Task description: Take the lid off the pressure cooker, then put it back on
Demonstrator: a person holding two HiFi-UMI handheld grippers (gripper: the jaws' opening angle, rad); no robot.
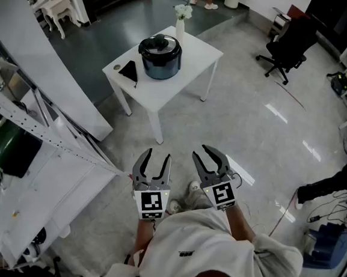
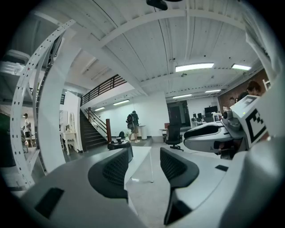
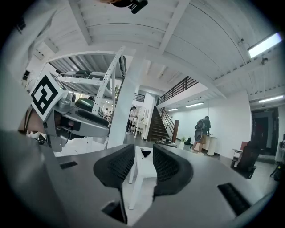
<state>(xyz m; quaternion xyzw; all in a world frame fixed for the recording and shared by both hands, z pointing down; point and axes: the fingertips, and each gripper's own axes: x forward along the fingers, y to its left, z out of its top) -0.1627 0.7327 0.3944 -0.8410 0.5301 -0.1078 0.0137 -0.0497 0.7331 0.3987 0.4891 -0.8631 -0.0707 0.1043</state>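
Observation:
The dark pressure cooker [image 1: 160, 58] stands on a small white table [image 1: 192, 58], its lid [image 1: 159, 44] with a black knob seated on top. I stand well back from it on the floor. My left gripper [image 1: 158, 154] and right gripper [image 1: 201, 152] are held side by side in front of me, both pointing toward the table. In the left gripper view the left gripper [image 2: 144, 167] has a clear gap between its pads and holds nothing; the cooker [image 2: 121, 144] shows far off. The right gripper [image 3: 143, 167] has a narrower gap, also with nothing in it.
On the table a white vase of flowers [image 1: 181, 21] stands behind the cooker and a black folded thing [image 1: 129, 71] lies left of it. White metal racking [image 1: 36, 123] runs along the left. An office chair [image 1: 287, 45] stands at the back right. A person [image 2: 132, 122] stands far off.

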